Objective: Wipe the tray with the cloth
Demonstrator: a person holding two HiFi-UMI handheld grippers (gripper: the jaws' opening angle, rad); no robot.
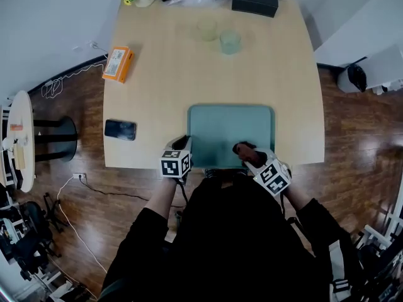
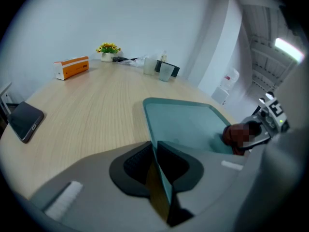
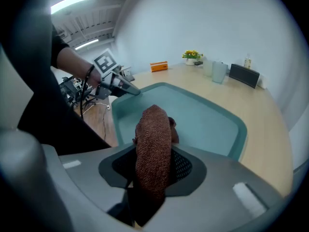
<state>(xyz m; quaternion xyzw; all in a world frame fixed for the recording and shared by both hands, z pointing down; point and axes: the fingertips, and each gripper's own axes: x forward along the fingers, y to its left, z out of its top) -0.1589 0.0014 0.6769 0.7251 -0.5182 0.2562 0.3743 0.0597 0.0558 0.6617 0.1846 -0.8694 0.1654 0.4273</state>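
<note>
**Cloth on the tray's near edge, most of the wiping ahead**

We hold the tray (image 1: 230, 128) at the table's (image 1: 164, 74) near edge. Our left gripper (image 2: 157, 164) is clamped on the rim at the tray's near left corner, and the thin teal edge runs between its closed jaws. Our right gripper (image 3: 153, 180) pinches the cloth (image 3: 153, 141), whose free end sticks out past the jaws over the tray's near right part. From the head view it seems to touch the surface there, though we cannot be sure.

We judge that the grasp and the steadying are done. The far half and the left side lie ahead of the cloth, so most of the wiping looks left to do.

The tray is a shallow, pale teal rectangle with rounded corners and a raised rim. It shows no stain or wet streak. The cloth is brown, nubbly and bunched into a thick roll.
</note>
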